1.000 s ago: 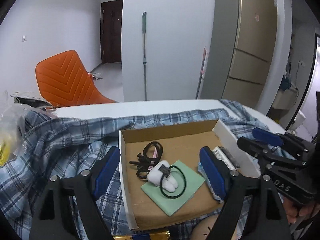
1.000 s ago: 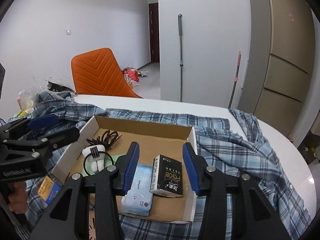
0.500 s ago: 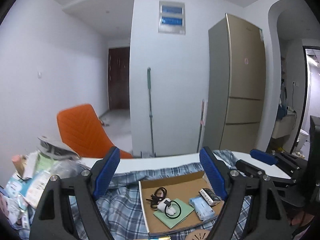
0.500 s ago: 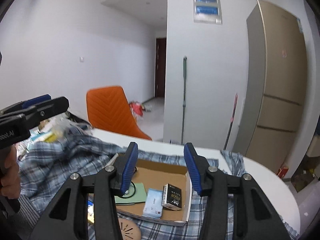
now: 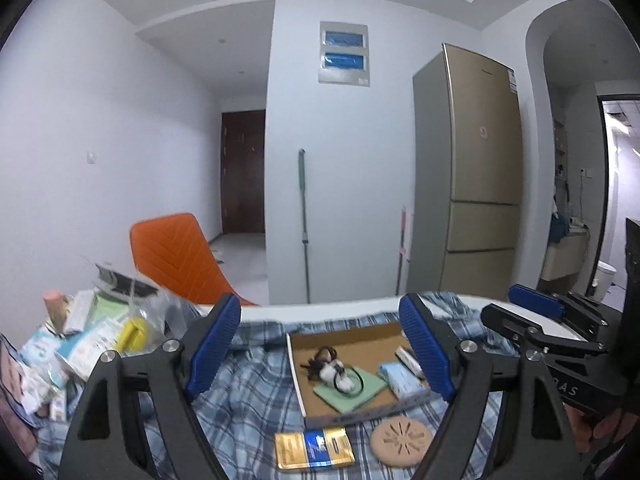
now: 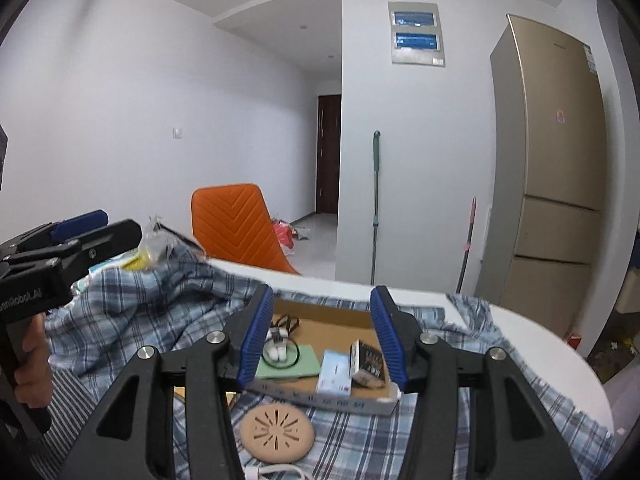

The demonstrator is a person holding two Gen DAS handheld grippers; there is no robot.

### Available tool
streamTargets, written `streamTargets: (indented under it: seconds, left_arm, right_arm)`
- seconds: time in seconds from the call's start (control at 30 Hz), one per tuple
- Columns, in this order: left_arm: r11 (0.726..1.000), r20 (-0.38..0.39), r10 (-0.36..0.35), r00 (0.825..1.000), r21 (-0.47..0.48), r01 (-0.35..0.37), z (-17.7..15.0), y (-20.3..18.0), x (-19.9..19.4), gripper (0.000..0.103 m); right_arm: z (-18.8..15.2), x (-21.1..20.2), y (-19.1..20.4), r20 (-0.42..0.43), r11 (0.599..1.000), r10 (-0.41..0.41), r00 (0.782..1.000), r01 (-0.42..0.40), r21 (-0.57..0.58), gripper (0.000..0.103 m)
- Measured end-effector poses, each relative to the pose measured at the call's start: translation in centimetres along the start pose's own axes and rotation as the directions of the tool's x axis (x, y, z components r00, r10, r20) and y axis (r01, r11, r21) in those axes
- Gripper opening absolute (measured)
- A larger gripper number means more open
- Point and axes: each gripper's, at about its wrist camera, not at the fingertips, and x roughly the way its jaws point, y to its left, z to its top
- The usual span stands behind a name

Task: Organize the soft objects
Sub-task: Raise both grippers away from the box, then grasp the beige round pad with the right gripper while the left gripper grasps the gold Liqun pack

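Several small things already lie in the box [image 6: 344, 330] beyond both jaws. Left gripper [image 5: 326, 350] and right gripper [image 6: 322, 338] are spread and empty, the right's jaws just widened. Packets [image 5: 76, 344] left of the left jaws wait.

Through the left wrist camera I saw my left gripper [image 5: 320, 344] with its blue-padded jaws spread wide and empty, raised above the surface draped in blue plaid cloth [image 5: 248, 392]. Beyond them lay a shallow cardboard tray [image 5: 296, 368] holding a green square cloth [image 5: 352, 390], a small white plush toy [image 5: 334, 372] and a pale blue tissue pack [image 5: 400, 378]. The right gripper [image 5: 532, 312] hung at the right edge.
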Motion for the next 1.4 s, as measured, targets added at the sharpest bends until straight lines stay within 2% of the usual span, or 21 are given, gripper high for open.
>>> streamTargets:
  seconds: [0.13,0.27,0.37,0.47,0.53,0.6,0.7,0.77,0.83,1.0,1.2,1.3,1.4]
  left_arm:
    - [0.999,-0.034,-0.034,0.999,-0.018,0.033,-3.2,0.4,0.3,0.084]
    - [0.999,-0.068,-0.023,0.997,-0.039,0.020,-6.2,1.2,1.9,0.084]
    - [0.999,-0.095,-0.011,0.995,-0.049,0.007,-8.3,2.1,3.2,0.084]
    - [0.998,-0.126,-0.010,0.992,-0.066,0.002,-10.2,2.5,4.7,0.084]
    - [0.997,-0.142,-0.026,0.990,-0.070,0.016,-10.4,2.6,5.1,0.085]
    - [0.997,-0.141,-0.003,0.990,-0.073,-0.008,-10.4,2.6,5.2,0.087]
    - [0.998,-0.147,-0.005,0.989,-0.069,-0.005,-10.4,2.5,5.4,0.091]
    - [0.998,-0.153,-0.002,0.988,-0.064,-0.008,-10.3,2.5,5.5,0.093]
    - [0.998,-0.165,0.000,0.986,-0.066,-0.011,-10.2,2.6,5.8,0.103]
    - [0.997,-0.181,0.002,0.984,-0.081,-0.017,-10.3,2.9,6.2,0.103]
    - [0.997,-0.175,0.001,0.984,-0.070,-0.013,-10.3,2.8,6.0,0.103]
    - [0.998,-0.179,0.007,0.984,-0.064,-0.019,-10.4,2.7,6.0,0.103]
    - [0.998,-0.187,0.009,0.982,-0.061,-0.021,-10.5,2.6,6.2,0.103]
  right_arm:
    - [-2.4,1.1,0.1,-0.039,1.000,0.023,0.999,-0.022,0.011,0.050]
    - [-4.5,2.8,0.5,-0.099,1.000,0.031,0.995,-0.031,0.000,0.050]
    - [-5.4,3.3,0.7,-0.127,0.999,0.047,0.991,-0.048,-0.004,0.059]
    - [-5.8,3.9,0.6,-0.160,0.998,0.059,0.985,-0.059,0.007,0.061]
    - [-6.2,4.3,0.2,-0.184,0.998,0.067,0.981,-0.063,0.026,0.065]
    - [-6.4,4.6,0.1,-0.202,0.997,0.076,0.976,-0.070,0.034,0.068]
    - [-6.6,5.1,0.3,-0.218,0.997,0.070,0.973,-0.067,0.022,0.080]
    - [-6.5,5.1,0.5,-0.223,0.997,0.079,0.972,-0.077,0.016,0.092]
    - [-6.6,5.2,0.7,-0.231,0.997,0.080,0.970,-0.080,0.008,0.099]
    - [-6.7,5.8,1.0,-0.258,0.995,0.095,0.961,-0.098,0.001,0.099]
    - [-7.7,7.5,2.0,-0.354,0.988,0.135,0.925,-0.154,-0.026,0.097]
    - [-8.3,8.7,2.6,-0.411,0.983,0.151,0.899,-0.182,-0.037,0.093]
    - [-9.2,10.0,2.6,-0.477,0.980,0.165,0.863,-0.198,-0.019,0.089]
